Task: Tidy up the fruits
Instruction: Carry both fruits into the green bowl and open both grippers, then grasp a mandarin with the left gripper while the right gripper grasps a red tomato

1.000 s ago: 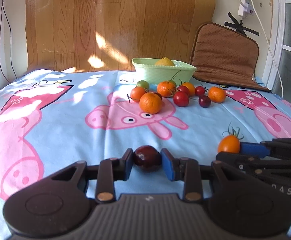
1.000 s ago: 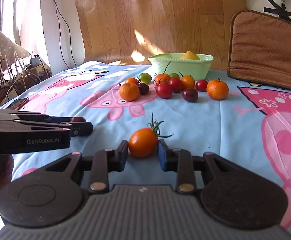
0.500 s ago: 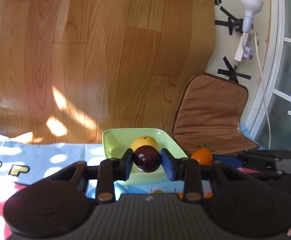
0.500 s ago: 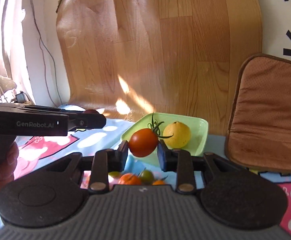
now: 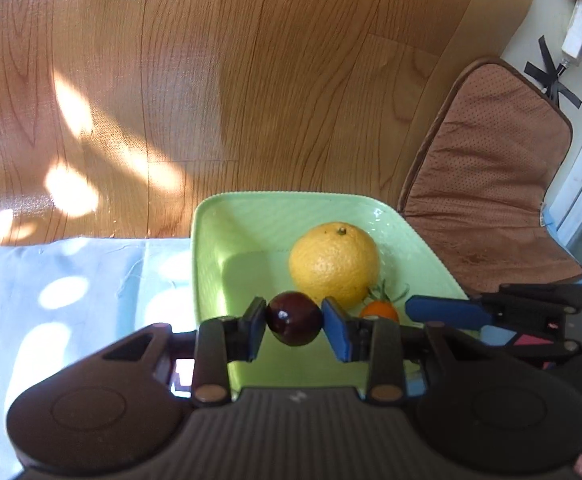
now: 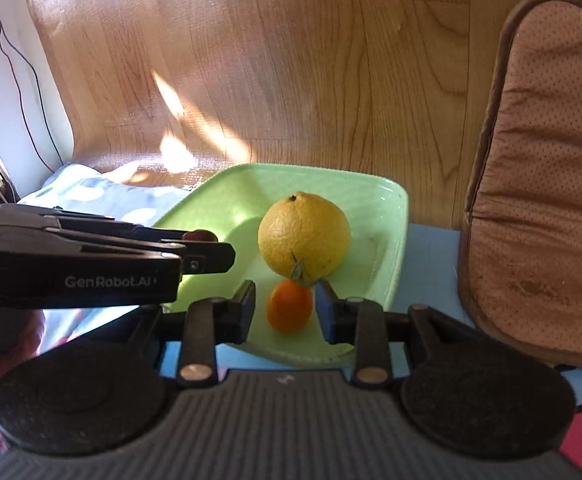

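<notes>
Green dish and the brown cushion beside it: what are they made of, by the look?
Green dish: probably glazed ceramic, possibly melamine; smooth, glossy, with a bright highlight on the rim and rounded moulded corners.
Brown cushion: fabric or faux leather, matte, with a dotted perforated surface, darker piped edging and a fold crease; padded, judging by its bulge.

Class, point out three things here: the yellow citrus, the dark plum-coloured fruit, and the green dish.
yellow citrus point(image 6: 304, 234), right wrist view, middle of its rind.
dark fruit point(image 5: 294, 324), left wrist view, its front face.
green dish point(image 5: 207, 264), left wrist view, its left wall.
</notes>
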